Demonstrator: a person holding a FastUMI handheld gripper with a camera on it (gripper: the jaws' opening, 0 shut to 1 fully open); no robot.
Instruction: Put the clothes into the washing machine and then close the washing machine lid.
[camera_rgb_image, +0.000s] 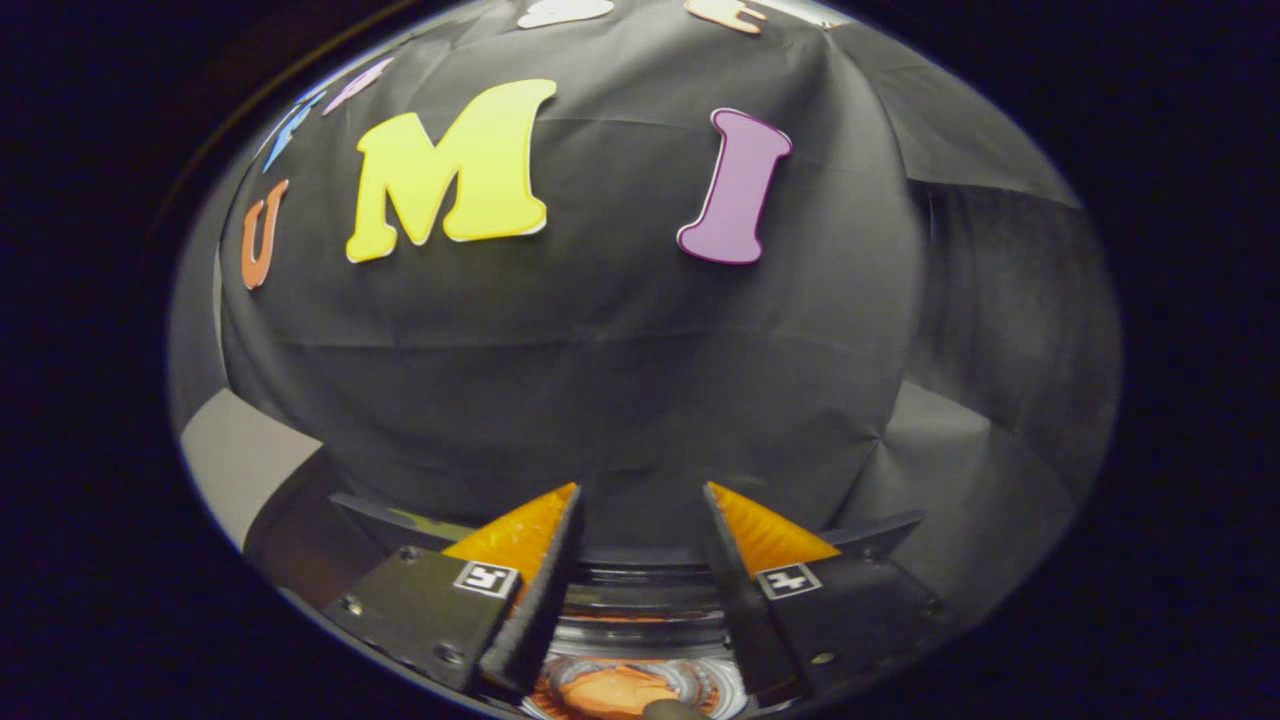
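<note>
My gripper (640, 500) hangs over the washing machine (640, 590), its 2 fingers spread wide apart with nothing held between them; through the gap I see only the machine below and the black cloth wall (620, 360) beyond.

1 washing machine shows here, taken as my landmark. It sits directly beneath the fingers: a curved dark rim (640, 553) runs across between the 2 fingertips, and under it come shiny, ribbed rings of the round tub, its mouth facing up toward me.

Deep inside that tub, below the rim and nearest my end of the gap, lies 1 orange garment (615, 692), bunched into a soft, rumpled lump. I can make out no sleeve, collar or hem, so I cannot tell which way it points or how its long axis runs. A small dark rounded shape touches its near edge; I cannot tell what it is.

2 thin dark panels (880, 530) flare outward from the machine, 1 on each side of the fingers. Whether either is the lid I cannot tell.

Behind the machine the cloth wall rises in 1 creased sheet, and off to the machine's left 1 pale patch of surface (240, 460) shows.
</note>
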